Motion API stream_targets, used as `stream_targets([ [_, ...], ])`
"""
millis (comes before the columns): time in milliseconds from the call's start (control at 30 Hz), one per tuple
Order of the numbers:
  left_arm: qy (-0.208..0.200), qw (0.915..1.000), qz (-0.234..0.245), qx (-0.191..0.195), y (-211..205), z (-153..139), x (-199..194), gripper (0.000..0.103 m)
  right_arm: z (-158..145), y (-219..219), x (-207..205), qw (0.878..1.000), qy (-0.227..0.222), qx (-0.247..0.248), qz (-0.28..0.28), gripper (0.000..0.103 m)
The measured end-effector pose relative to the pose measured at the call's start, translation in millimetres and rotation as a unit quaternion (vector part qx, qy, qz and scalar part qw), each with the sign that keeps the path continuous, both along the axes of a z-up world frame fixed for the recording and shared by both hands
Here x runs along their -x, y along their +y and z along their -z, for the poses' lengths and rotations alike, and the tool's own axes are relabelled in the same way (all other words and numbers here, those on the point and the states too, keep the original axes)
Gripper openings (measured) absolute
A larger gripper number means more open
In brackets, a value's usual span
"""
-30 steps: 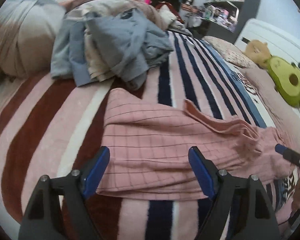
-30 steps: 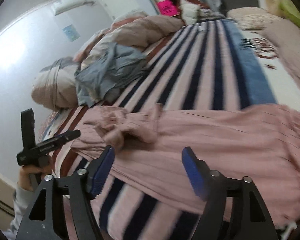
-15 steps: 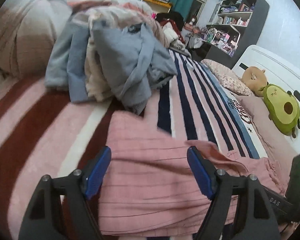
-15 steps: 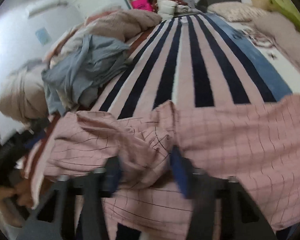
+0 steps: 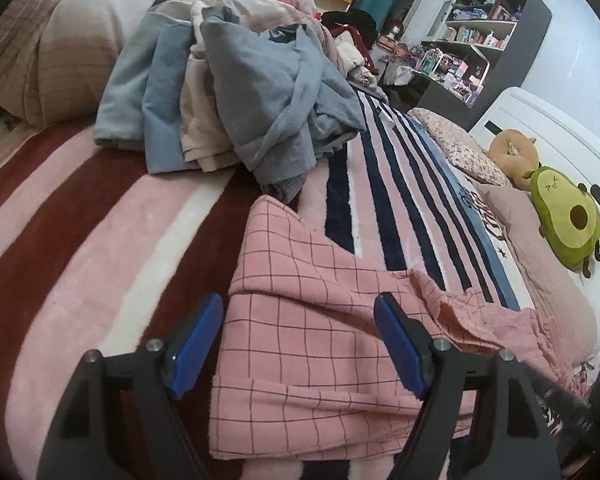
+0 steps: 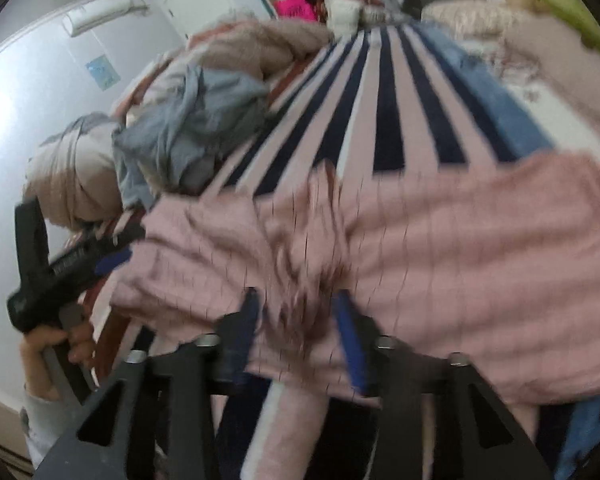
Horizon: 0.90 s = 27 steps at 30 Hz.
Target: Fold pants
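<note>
Pink checked pants (image 5: 300, 340) lie across the striped blanket (image 5: 100, 248), and they also fill the right wrist view (image 6: 460, 232). My left gripper (image 5: 300, 312) hovers open over one flat end of them, blue pads well apart, nothing gripped. The same gripper shows in the right wrist view (image 6: 60, 264), held by a hand at the bed's edge. My right gripper (image 6: 298, 304) has a bunched fold of the pants between its pads. Its jaws are opening, though the cloth still fills the gap. That view is blurred.
A heap of grey-blue and cream clothes (image 5: 236, 92) lies beyond the pants, with a rolled quilt (image 5: 52, 48) to its left. An avocado plush (image 5: 564, 220) and pillows lie by the white headboard. Shelves (image 5: 480, 44) stand at the back.
My right gripper went from open above the pants to down on their bunched fold, its jaws narrowing around it. The left gripper edged closer over the pants' end and stayed open.
</note>
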<state>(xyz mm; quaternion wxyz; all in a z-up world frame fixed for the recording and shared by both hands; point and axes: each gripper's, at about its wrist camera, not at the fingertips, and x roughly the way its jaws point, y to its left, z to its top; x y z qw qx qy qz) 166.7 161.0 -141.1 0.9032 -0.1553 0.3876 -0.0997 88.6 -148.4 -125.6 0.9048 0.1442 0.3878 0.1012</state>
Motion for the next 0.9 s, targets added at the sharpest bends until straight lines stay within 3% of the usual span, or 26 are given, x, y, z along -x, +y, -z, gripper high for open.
stream_targets([
  [33,-0.001,1.0000,-0.001,0.000,0.5,-0.4,0.1,0.075,-6.8,3.1,-5.1,1.000,-0.009,0.014,-0.008,0.057],
  [167,-0.002,1.0000,-0.002,0.002,0.7,-1.0,0.0,0.075,-11.2,21.3,-36.4,0.997,-0.009,0.023,-0.077,0.060],
  [333,0.005,1.0000,0.005,0.003,3.1,0.9,-0.4,0.075,17.7,57.8,-65.6,0.983,0.035,0.093,-0.153,0.059],
  [433,0.010,0.9999,0.007,0.003,5.1,3.8,0.3,0.075,24.4,48.8,-71.7,0.989,0.037,0.087,-0.112,0.021],
  [467,0.013,0.9999,0.009,0.004,5.2,4.9,0.0,0.075,24.8,39.4,-74.5,0.993,0.040,0.053,-0.097,0.015],
  [533,0.018,0.9997,0.012,0.005,5.9,7.2,-0.9,0.075,24.0,27.7,-78.9,0.996,0.040,0.034,-0.066,0.008],
  [667,0.027,0.9996,0.009,-0.002,6.3,10.6,-2.6,0.075,25.0,0.3,-86.8,0.998,0.054,0.010,-0.013,0.006],
  [800,0.031,0.9995,0.004,0.000,8.7,12.6,-3.6,0.075,25.4,-20.3,-86.5,0.996,0.067,0.040,0.050,0.005],
  [900,0.032,0.9995,-0.002,0.004,13.1,12.6,-2.8,0.075,24.1,-32.9,-82.2,0.996,0.072,0.003,0.044,0.013],
])
